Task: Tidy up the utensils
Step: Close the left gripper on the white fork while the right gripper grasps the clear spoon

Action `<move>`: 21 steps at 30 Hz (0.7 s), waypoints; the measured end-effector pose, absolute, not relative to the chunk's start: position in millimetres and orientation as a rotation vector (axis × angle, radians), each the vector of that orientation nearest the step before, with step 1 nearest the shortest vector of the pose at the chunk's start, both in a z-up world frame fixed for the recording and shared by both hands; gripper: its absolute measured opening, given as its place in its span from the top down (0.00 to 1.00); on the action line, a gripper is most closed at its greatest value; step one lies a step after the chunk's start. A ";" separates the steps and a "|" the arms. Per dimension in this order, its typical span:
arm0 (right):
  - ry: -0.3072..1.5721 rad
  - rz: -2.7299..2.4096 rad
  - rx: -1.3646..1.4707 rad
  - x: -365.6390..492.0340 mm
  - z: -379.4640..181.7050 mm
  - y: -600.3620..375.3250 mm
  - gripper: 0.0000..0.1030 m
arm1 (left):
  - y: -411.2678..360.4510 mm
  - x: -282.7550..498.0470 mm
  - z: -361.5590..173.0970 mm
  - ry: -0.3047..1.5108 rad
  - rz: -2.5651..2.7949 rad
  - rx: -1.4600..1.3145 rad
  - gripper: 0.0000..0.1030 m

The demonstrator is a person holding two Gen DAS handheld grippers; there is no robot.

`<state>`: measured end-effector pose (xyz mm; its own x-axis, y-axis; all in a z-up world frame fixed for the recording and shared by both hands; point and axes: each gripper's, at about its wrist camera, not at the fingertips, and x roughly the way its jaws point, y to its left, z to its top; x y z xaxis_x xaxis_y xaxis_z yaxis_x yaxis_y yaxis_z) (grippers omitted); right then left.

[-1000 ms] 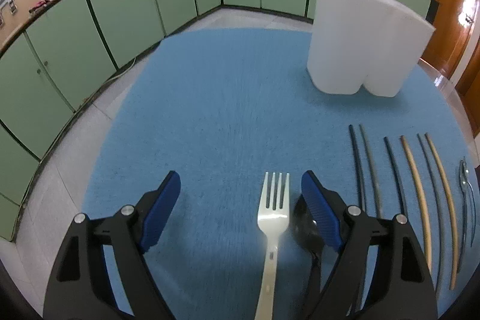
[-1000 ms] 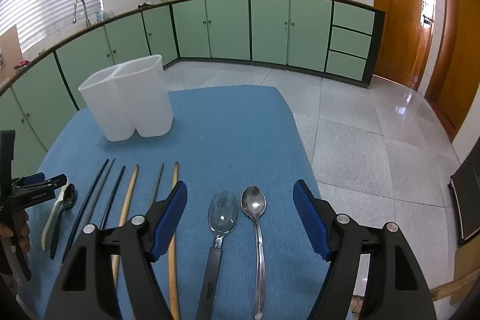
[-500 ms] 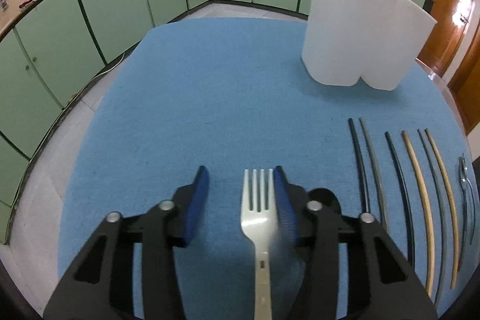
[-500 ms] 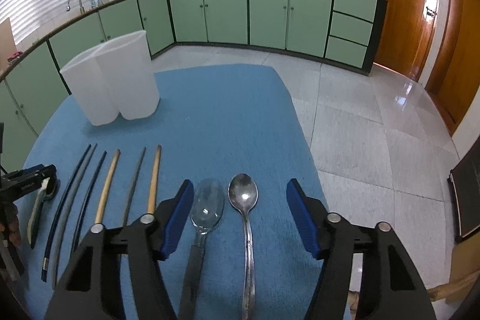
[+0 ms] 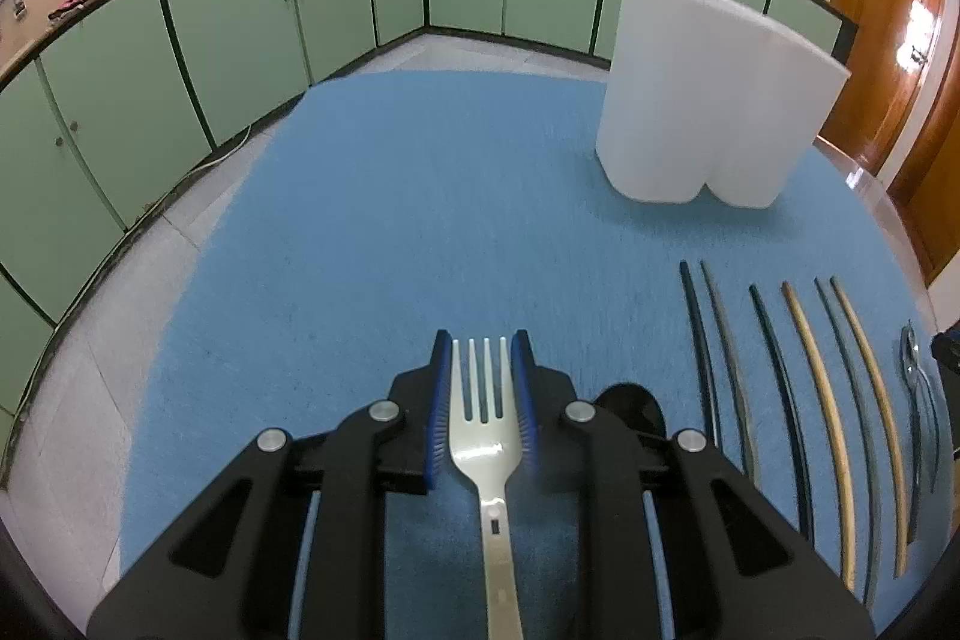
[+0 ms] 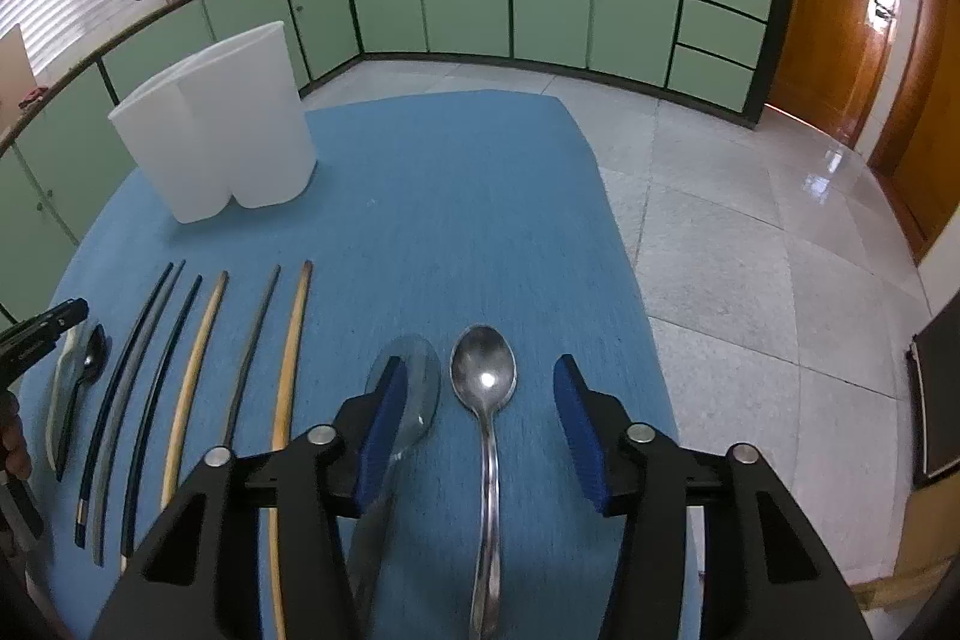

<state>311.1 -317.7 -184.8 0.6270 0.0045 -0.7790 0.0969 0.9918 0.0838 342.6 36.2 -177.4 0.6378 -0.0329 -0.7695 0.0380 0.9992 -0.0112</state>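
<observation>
**Inspector A:** Left gripper (image 5: 480, 370): the jaws are closing, now narrow, with the white fork (image 5: 485, 424) between the blue pads. The pads sit flush against both edges of the fork head; tines point forward past the fingertips, handle runs back under the gripper body. Fork lies on the blue mat (image 5: 390, 232).

**Inspector B:** Right gripper (image 6: 477, 400)?

**Inspector A:** Jaws at middling width and closing. The steel spoon (image 6: 485, 382) lies between the fingers, bowl forward, touching neither pad. The clear spoon (image 6: 414, 388) lies under the left finger, its bowl partly covered by that pad.

**Inspector B:** Other utensils?

**Inspector A:** Left of the right gripper's fingers, six chopsticks (image 6: 198, 364) lie in a row, dark and tan mixed. Beyond them a black spoon (image 6: 90, 358) rests beside the fork, just right of the left gripper's right finger.

**Inspector B:** The holder?

**Inspector A:** White two-compartment holder (image 5: 708, 100), upright, well ahead and to the right of the left fingers. Interior not visible.

**Inspector B:** Markings?

**Inspector A:** No readable writing. A small dark slot on the fork handle; whether it is a mark, I cannot tell.
</observation>
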 end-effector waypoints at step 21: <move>0.952 0.029 0.189 330.8 -199.8 -326.2 0.93 | 22.8 339.4 -162.2 0.822 -0.053 0.030 0.82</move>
